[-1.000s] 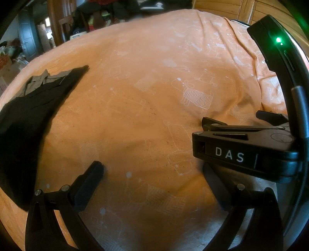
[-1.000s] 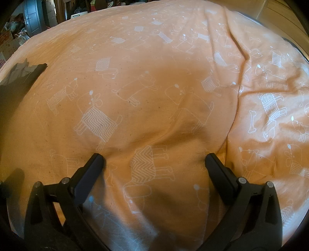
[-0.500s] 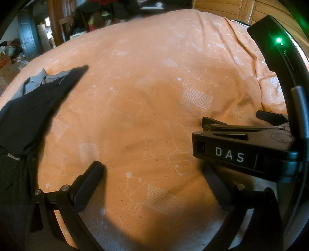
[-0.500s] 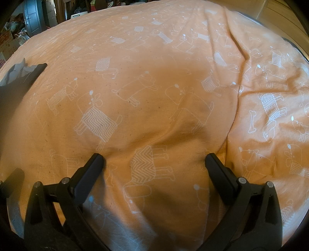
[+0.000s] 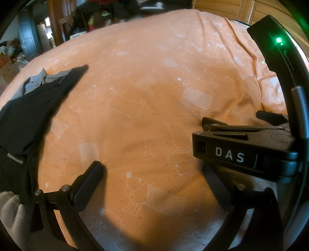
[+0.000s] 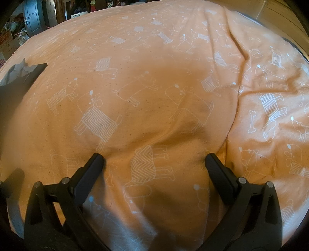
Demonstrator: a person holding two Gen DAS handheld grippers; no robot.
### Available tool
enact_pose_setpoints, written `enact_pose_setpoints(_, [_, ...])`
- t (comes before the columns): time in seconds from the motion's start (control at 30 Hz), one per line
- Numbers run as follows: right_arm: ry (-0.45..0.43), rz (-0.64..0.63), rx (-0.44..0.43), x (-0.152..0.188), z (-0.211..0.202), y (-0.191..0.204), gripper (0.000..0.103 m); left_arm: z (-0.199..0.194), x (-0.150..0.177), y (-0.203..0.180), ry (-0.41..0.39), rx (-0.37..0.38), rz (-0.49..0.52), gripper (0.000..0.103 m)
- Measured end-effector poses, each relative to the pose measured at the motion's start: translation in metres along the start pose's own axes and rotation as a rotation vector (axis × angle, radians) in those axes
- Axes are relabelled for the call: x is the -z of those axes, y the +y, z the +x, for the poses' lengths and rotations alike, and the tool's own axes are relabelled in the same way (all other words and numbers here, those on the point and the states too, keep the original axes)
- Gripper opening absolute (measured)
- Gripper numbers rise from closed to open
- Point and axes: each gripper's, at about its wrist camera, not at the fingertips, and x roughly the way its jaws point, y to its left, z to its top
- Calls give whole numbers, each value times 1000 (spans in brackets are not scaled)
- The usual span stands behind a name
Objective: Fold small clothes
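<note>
Since a second ago: garment (image 5: 32, 108) drawn further onto bed (image 5: 154, 86). Left tongs (image 5: 152, 173) and right tongs (image 6: 154, 164) spread wide, empty, over bare sheet. Garment far left, long axis running near-left to far-right; nearer left tongs.

Garment on the bed, far left.
The garment (image 5: 32, 108) lies on the bedsheet (image 5: 146, 92) at frame left; a door (image 6: 31, 18) stands behind, upper left.

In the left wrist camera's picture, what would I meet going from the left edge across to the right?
White gloved hand → dark garment → bare orange bedsheet with dog prints → the other gripper, marked DAS, at the right edge.
</note>
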Motion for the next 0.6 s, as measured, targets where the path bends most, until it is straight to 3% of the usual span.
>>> enact_pose_setpoints(0.6, [0,-1,0,0,0,0,103,0,0,0,2,-4,3,103])
